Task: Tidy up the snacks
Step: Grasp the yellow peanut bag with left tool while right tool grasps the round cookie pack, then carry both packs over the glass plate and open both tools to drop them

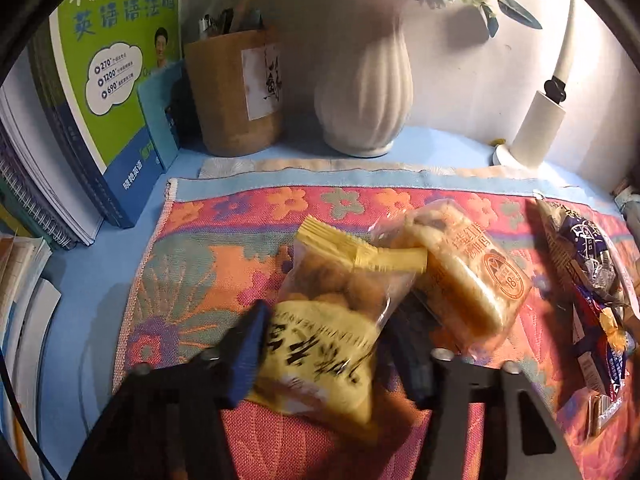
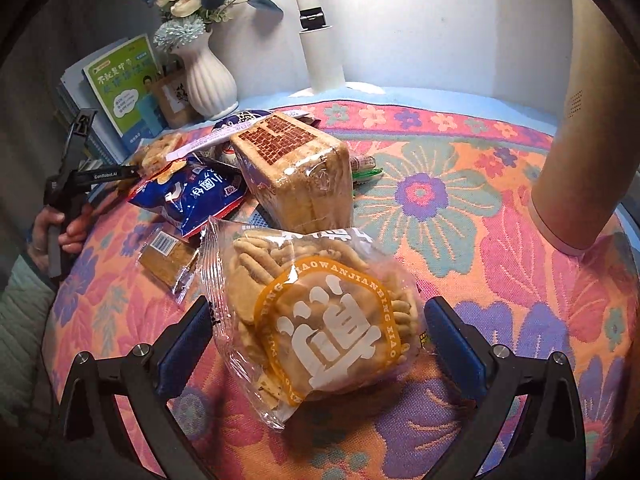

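Nearest to us, the left tongs [image 1: 324,344] have their blue pads against both flanks of the yellow pack [image 1: 332,332], so we read them as gripping it; the pack's long axis runs from the tongs toward 12 o'clock, its crimped end tipped slightly to 1 o'clock and overlapping the cake pack [image 1: 464,264] just beyond. The right tongs [image 2: 316,344] stand wide open astride the biscuit bag [image 2: 320,320], pads clear of it on both sides; the bag lies flat on the floral cloth [image 2: 500,240], its long axis running from 5 toward 11 o'clock, so we judge a straight squeeze would catch it across its width. Past the bag at 12 o'clock stands the bread loaf [image 2: 300,172], with the blue bag [image 2: 196,196] at 10 o'clock touching it and a small brown packet [image 2: 168,260] nearer. Farthest, at 10 o'clock, a white vase [image 2: 208,80] stands at the back of the counter [image 2: 360,92]. The right hand is plainly nearer the biscuit bag.
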The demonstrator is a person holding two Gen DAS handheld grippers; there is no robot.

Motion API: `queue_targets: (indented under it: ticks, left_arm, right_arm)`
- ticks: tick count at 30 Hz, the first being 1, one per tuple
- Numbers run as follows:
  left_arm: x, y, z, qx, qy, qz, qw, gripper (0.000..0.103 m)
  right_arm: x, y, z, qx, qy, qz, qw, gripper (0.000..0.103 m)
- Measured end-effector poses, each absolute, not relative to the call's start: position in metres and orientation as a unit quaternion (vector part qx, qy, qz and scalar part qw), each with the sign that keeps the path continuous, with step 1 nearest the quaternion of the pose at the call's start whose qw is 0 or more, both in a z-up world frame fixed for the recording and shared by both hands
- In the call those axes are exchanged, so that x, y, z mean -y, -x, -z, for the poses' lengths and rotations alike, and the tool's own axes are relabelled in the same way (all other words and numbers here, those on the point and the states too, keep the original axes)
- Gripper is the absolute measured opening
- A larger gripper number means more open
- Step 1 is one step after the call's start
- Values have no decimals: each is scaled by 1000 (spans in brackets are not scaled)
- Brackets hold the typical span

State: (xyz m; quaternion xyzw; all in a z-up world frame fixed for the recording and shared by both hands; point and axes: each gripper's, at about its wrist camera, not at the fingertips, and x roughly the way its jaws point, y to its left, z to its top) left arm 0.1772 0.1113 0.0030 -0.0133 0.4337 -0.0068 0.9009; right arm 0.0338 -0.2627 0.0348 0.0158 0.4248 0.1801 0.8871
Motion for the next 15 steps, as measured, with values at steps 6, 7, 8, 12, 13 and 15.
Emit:
queue_targets:
  ticks: [6,7,8,12,13,15]
  left_arm:
    - [-107,-155,-12,-416,28,-14,909,47]
    - [-104,-148,-15,-412,29,-15,911,47]
    - [-102,-142,-18,-408,28,-16,912,47]
    - [-90,-114,-34,-391,34,-12,920,47]
    - [-86,-108,-39,-387,37,-10,921,47]
    - [-79,-93,-49,-381,43,-3,923,47]
  right_arm:
    - [264,-32,-35,-418,-17,-167,893,83]
    - [266,-32,-35,-417,-21,-165,894,70]
    - [268,-32,-35,-416,-27,-170,893,67]
    - [273,-30,-36,-411,-41,-177,893,56]
    - [273,-29,-37,-409,-41,-180,894,55]
    - [276,-22,-41,-398,-42,-180,899,55]
